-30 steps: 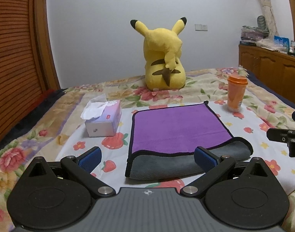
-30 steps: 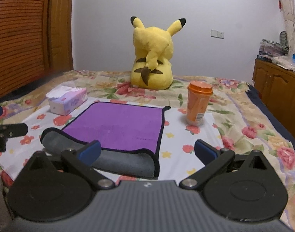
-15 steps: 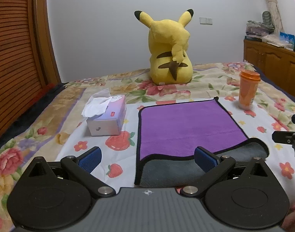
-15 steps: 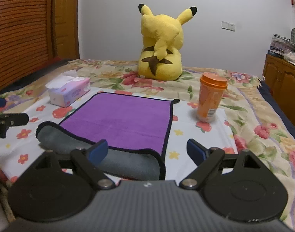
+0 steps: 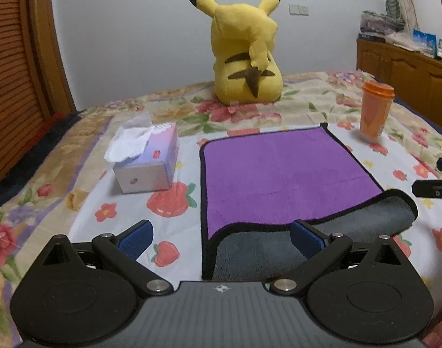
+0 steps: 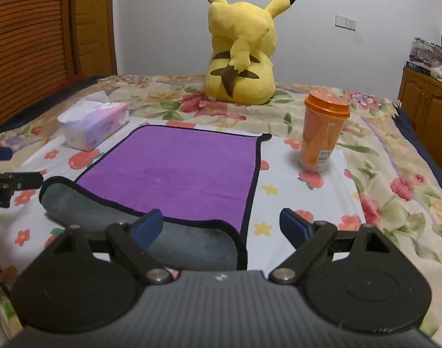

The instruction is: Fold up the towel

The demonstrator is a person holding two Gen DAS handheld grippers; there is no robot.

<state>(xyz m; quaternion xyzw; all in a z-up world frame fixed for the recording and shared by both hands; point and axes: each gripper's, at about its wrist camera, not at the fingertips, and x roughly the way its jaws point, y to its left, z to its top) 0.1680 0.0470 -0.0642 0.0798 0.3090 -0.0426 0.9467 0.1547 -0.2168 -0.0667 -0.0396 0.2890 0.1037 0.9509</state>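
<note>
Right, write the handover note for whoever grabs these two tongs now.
Left tongs: open, empty, above the near left corner of the purple towel with grey underside and black trim.
Right tongs: open, empty, above its near right corner.
The towel lies on the floral bedspread, folded once; the grey fold faces the tongs.
Beside it: pink tissue box on the left, orange lidded cup on the right, yellow plush toy behind.
Left: any further fold, probably by gripping the near corners.

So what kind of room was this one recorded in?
Most likely a home bedroom: the towel lies on a floral bedspread, a Pikachu plush sits at the far end, and a wooden cabinet lines the wall.
</note>
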